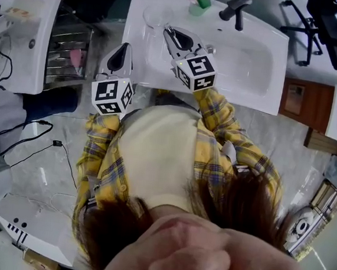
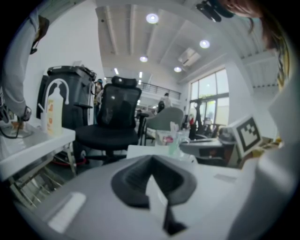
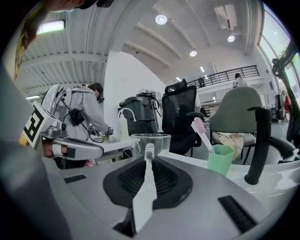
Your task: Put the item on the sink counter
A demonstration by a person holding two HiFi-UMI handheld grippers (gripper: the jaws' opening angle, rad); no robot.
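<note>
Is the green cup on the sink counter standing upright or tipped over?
Upright: the green cup stands on the sink counter, mouth up, with a pink toothbrush leaning inside.

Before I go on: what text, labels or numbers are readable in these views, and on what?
No readable words or numbers anywhere.
On the cube of the left tool and the cube of the right tool: square marker patterns, no letters.
On the pump bottle: orange label, too blurred to read.
On the glass cup and green cup: no print shows.

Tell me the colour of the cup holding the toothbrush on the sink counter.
The cup is light green, clearest in the right gripper view.
</note>
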